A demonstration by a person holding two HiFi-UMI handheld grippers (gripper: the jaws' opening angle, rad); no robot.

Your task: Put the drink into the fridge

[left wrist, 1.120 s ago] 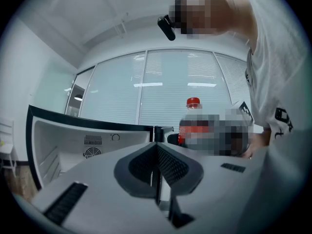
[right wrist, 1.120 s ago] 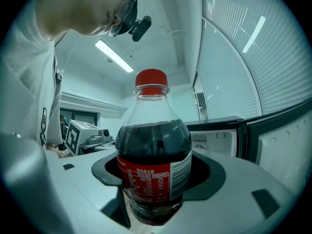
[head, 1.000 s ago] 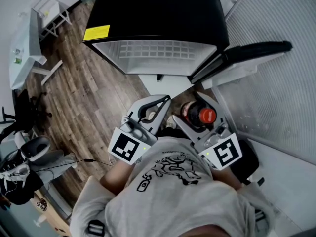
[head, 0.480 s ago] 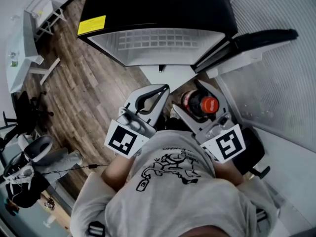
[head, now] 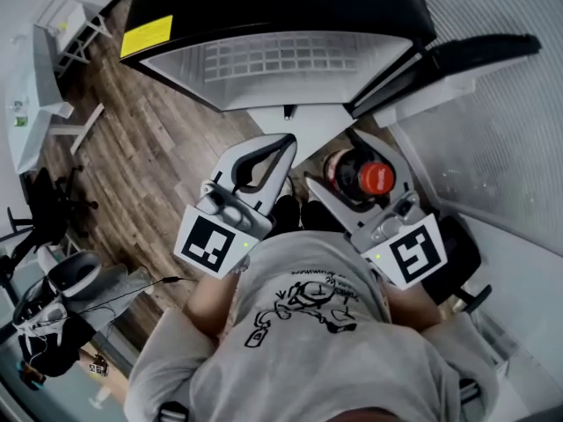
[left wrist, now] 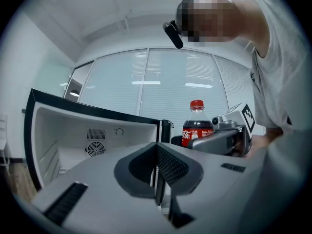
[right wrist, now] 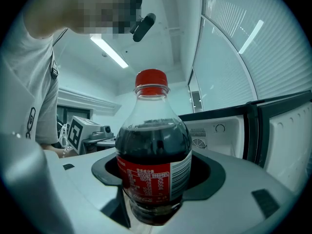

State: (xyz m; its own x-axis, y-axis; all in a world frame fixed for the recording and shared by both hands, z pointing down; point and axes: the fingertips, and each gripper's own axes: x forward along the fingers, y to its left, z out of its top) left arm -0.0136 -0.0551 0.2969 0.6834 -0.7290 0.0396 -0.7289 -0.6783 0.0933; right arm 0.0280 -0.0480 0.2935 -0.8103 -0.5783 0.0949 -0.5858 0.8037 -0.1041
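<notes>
A cola bottle (head: 356, 172) with a red cap and red label stands upright between the jaws of my right gripper (head: 352, 167), which is shut on its body. It fills the right gripper view, where the bottle (right wrist: 153, 152) sits in the gripper (right wrist: 156, 182). My left gripper (head: 283, 144) hangs beside it, shut and empty, tips touching (left wrist: 157, 152). The bottle (left wrist: 197, 128) also shows to its right. Just ahead stands the black fridge (head: 273, 60) with its white inside (left wrist: 92, 130) exposed and its door (head: 457, 60) swung open to the right.
Wood floor (head: 149, 156) lies left of the fridge. A white desk (head: 26, 86), an office chair (head: 53, 200) and loose gear (head: 53, 297) stand at the far left. A glass wall with blinds (head: 510, 165) runs along the right.
The person has moved a little toward the fridge, which now sits nearer and larger. Both grippers came along, the right still gripping the bottle, the left still shut.
</notes>
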